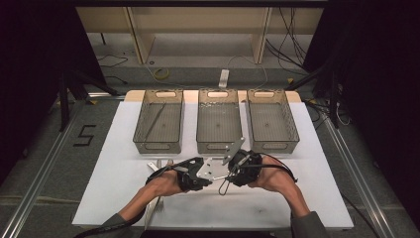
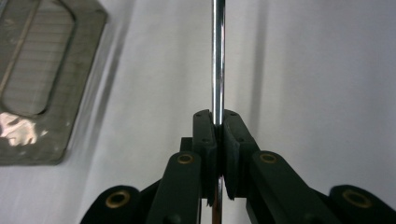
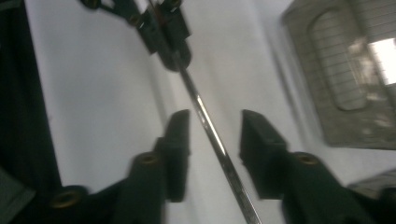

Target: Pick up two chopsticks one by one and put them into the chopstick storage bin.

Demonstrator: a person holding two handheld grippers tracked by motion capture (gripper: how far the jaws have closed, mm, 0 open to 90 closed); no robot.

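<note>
A thin shiny metal rod [image 2: 217, 60] runs straight out from my left gripper [image 2: 217, 119], whose jaws are shut on it. In the right gripper view the same rod [image 3: 224, 154] passes slantwise between the pads of my right gripper [image 3: 215, 119], which stand apart and clear of it. Farther up that view the left gripper [image 3: 170, 51] clamps the rod's far part. From above, the left gripper [image 1: 208, 181] and right gripper [image 1: 229, 176] meet tip to tip over the white board's middle. A wire loop [image 1: 224, 187] of the tool hangs just below them.
Three wire-mesh baskets [image 1: 158, 144] [image 1: 218, 145] [image 1: 273, 144] stand in a row at the back of the white board [image 1: 114, 178]; the left one holds a thin tool [image 1: 157, 119]. More metal utensils [image 1: 157, 165] lie by the left forearm, one [image 1: 159, 203] near the front edge.
</note>
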